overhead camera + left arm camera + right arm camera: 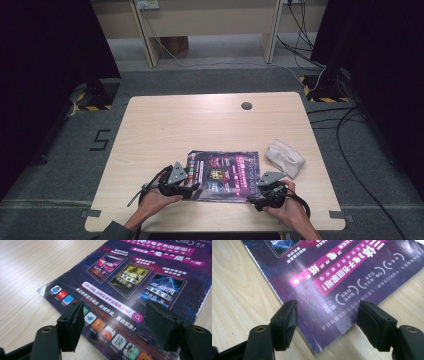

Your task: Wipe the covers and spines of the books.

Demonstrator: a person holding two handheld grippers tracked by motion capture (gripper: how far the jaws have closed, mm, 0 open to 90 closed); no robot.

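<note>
A purple magazine [224,176] lies flat at six o'clock on the wooden table [165,125], left gripper [192,189] and right gripper [254,198] poised at its near corners, jaws apart and empty, seemingly about to pinch the edges, which needs careful lowering.

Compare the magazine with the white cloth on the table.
The magazine is dark purple with printed pictures and text; the cloth is plain white. The magazine lies flat and thin; the cloth is bunched and puffy. Both grippers reach the magazine; the cloth lies apart from them. Both rest on the table.
</note>
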